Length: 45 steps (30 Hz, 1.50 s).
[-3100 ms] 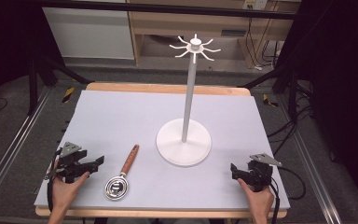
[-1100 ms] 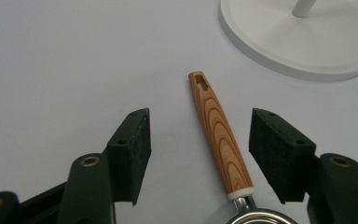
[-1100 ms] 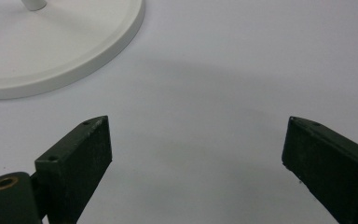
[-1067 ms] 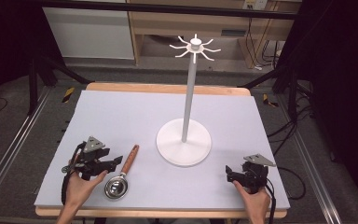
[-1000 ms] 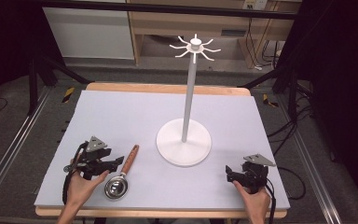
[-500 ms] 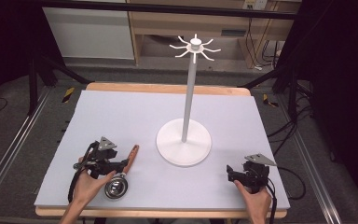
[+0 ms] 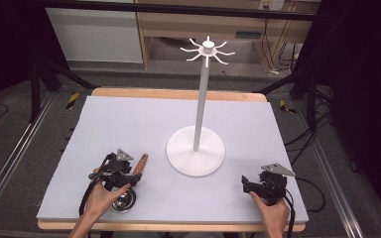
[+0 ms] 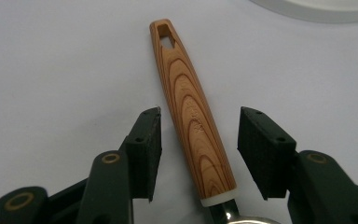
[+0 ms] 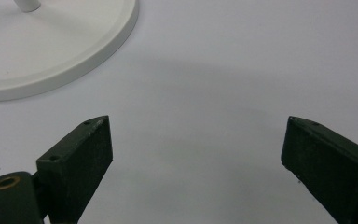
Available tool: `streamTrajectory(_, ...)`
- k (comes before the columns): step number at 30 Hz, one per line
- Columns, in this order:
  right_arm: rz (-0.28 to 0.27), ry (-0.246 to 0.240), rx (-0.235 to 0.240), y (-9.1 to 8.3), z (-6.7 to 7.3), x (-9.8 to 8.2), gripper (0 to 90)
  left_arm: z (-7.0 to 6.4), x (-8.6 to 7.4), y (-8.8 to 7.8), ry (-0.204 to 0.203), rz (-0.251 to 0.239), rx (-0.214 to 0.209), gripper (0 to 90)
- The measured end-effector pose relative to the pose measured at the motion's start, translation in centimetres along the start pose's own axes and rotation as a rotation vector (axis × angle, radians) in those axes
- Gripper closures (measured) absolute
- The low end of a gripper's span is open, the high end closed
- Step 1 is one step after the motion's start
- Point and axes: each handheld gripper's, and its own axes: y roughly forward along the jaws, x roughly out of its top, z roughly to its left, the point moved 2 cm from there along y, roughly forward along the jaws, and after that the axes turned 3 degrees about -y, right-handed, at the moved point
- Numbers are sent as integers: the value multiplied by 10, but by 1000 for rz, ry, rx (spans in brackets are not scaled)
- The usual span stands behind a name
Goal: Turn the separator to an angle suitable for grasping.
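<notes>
- This reads as a lab or test bay, not a home: the tabletop (image 7: 129, 119) is a plain pale grey sheet on a wooden board.
- Dark metal frame bars (image 7: 178, 9) cross at 12 o'clock, with slanted struts (image 7: 64, 74) at 10 o'clock.
- Metal rails (image 7: 10, 163) run along the grey carpeted floor at 9 o'clock.
- Loose black cables (image 7: 307, 144) trail at 3 o'clock.
- Light wooden shelving (image 7: 238, 22) stands behind at 12 o'clock.

- Table (image 7: 129, 124): grey top, wooden edge.
- Stand (image 7: 195, 156): white round base right of centre, pole upright.
- Strainer (image 7: 140, 165): lies left of the stand, apart from it, wooden handle towards the stand.
</notes>
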Motion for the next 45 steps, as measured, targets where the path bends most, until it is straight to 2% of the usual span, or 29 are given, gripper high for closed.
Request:
streamTrajectory(2,1,0,0,0,0,0,92,-1,-1,2,-5,4,2,505)
streamTrajectory(4,5,3,0,1,0,0,92,-1,-2,4,10,22,20,523)
streamTrajectory(8,9,4,2,2,0,0,96,-2,-3,7,-14,47,8,572)
streamTrajectory(10,8,2,2,1,0,0,96,-3,-4,8,-14,51,17,586)
streamTrajectory(15,12,3,3,2,0,-1,96,-2,-4,8,-33,63,16,594)
streamTrajectory(22,16,7,4,2,1,-1,97,-4,-2,9,-39,80,40,608)
streamTrajectory(25,16,7,3,2,0,-1,98,1,-1,8,-52,90,23,669)
streamTrajectory(27,17,6,3,2,0,-1,98,2,-2,7,-50,90,17,669)
streamTrajectory(34,18,9,5,2,1,-1,98,2,-4,6,-5,91,14,669)
streamTrajectory(36,15,2,5,3,0,-1,98,2,-3,5,16,97,15,667)
streamTrajectory(37,16,-1,3,3,0,-1,98,2,-3,6,41,96,18,654)
streamTrajectory(38,16,-1,3,3,0,-1,98,2,-3,6,41,96,18,635)
streamTrajectory(39,16,-3,4,3,0,-1,98,2,0,6,62,104,19,625)
streamTrajectory(44,20,8,5,2,0,-1,98,3,9,3,68,96,16,594)
streamTrajectory(45,22,11,6,2,0,-1,98,2,14,3,87,115,17,594)
